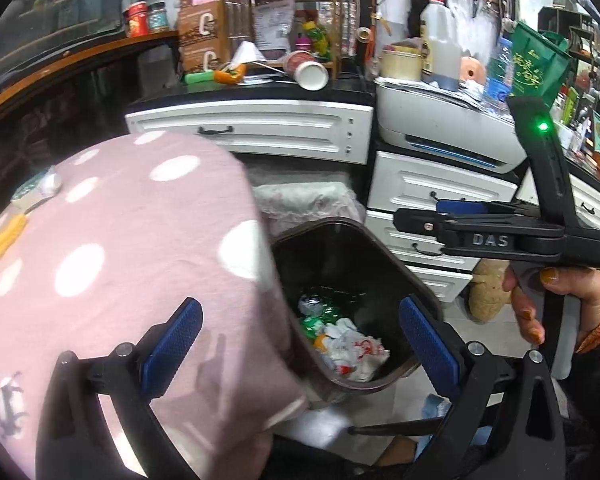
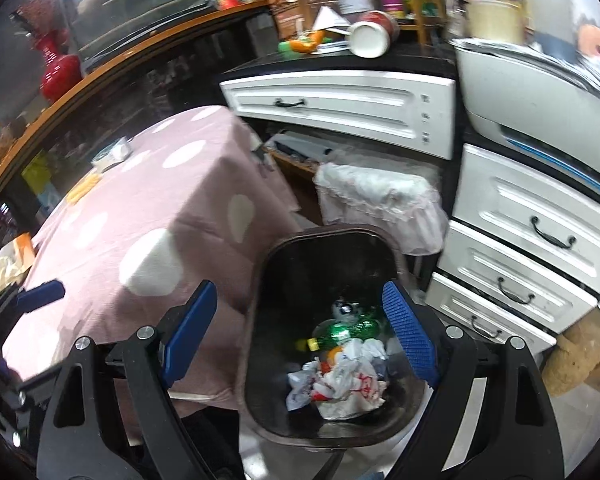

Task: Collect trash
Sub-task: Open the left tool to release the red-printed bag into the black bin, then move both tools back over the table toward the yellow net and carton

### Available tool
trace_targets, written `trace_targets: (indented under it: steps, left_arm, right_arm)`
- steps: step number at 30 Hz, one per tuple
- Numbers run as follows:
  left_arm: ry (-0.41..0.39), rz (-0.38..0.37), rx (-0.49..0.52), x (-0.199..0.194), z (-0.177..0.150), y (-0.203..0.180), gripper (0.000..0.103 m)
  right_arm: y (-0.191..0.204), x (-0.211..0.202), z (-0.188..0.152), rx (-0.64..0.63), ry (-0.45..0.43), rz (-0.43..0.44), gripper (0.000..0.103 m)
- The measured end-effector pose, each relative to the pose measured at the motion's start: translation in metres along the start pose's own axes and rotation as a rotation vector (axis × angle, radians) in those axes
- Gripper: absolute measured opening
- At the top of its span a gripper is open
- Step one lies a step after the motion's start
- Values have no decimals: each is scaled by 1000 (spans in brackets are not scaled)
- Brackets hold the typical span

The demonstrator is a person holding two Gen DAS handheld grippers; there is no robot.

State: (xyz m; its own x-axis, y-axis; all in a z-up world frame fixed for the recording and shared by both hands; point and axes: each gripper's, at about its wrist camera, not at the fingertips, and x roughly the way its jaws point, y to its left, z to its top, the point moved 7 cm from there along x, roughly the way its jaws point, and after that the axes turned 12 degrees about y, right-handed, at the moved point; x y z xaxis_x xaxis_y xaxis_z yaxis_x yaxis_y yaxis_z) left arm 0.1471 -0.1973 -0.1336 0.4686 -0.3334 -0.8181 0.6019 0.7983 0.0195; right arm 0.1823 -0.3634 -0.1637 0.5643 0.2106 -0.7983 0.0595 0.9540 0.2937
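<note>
While both grippers hang over the floor beside the pink spotted cloth (image 2: 140,208), the step in hand looks like the end of a drop into the bin, with a return for more trash to follow.

Starting at the left, the cloth covers a counter whose near corner fills much of the left wrist view. A few small things lie on its far side: a pale packet (image 2: 114,154) and a yellow scrap (image 2: 80,192), too small to tell whether they are trash.

The left gripper (image 1: 300,344) stands wide with nothing between its blue pads (image 1: 172,344); one pad sits over the cloth corner and the other over the bin's rim.

Just right of the cloth corner stands the dark bin (image 2: 260,280), open at the top. The collected trash lies at its bottom: crumpled white wrappers with red print (image 2: 340,384), a green bottle with a yellow cap (image 2: 340,330) and something shiny behind it.

The right gripper (image 2: 300,332) is also spread wide and empty, pointed down at the bin's mouth. In the left wrist view a hand (image 1: 540,304) grips its handle.

Further right are white drawers (image 2: 532,232).

The next move probably calls for swinging one gripper left, back over the cloth, choosing a loose piece and closing on it without snagging the fabric.
</note>
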Motion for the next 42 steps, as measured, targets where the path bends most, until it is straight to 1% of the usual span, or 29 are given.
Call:
trace_targets:
  steps: [5, 10, 13, 14, 19, 21, 22, 23, 26, 28, 30, 32, 34, 37, 39, 40, 42]
  left_arm:
    - [-5, 52, -50, -14, -4, 40, 98]
    - [-9, 131, -112, -24, -9, 89, 97]
    - [3, 181, -165, -26, -10, 127, 97]
    - [14, 200, -196, -26, -10, 145, 97]
    - [30, 250, -320, -26, -7, 217, 97]
    - [41, 269, -398, -24, -3, 257, 97]
    - [40, 271, -425, -25, -4, 270, 97]
    - [37, 275, -473, -24, -1, 293, 97]
    - [38, 280, -573, -21, 5, 341, 97]
    - [32, 288, -630, -20, 8, 365, 95]
    - [39, 272, -698, -13, 15, 395, 93]
    - [49, 246, -739, -5, 19, 414, 90]
    - [59, 237, -757, 2, 22, 428, 89]
    - [89, 248, -754, 22, 33, 449, 89]
    - [104, 253, -755, 31, 36, 456, 86]
    - [125, 246, -756, 39, 38, 459, 84]
    - [154, 229, -771, 49, 37, 465, 76]
  right_arm:
    - [41, 7, 13, -58, 24, 86, 84]
    - [98, 18, 30, -165, 43, 159, 84]
    - [135, 28, 43, -263, 49, 175, 84]
    - [144, 30, 46, -282, 53, 186, 84]
    - [200, 54, 69, -407, 94, 246, 84]
    - [220, 67, 78, -460, 116, 254, 84]
    - [226, 70, 82, -480, 121, 254, 84]
    - [236, 76, 86, -509, 127, 254, 84]
    - [259, 93, 99, -574, 144, 238, 84]
    - [269, 103, 107, -596, 156, 242, 84]
    - [279, 112, 112, -618, 169, 244, 84]
    - [285, 119, 118, -636, 166, 235, 84]
    - [291, 126, 123, -648, 171, 232, 84]
    - [302, 137, 136, -665, 179, 229, 84]
    - [312, 145, 146, -700, 185, 226, 84]
    - [316, 148, 150, -713, 185, 224, 84]
    - [329, 158, 166, -741, 182, 216, 84]
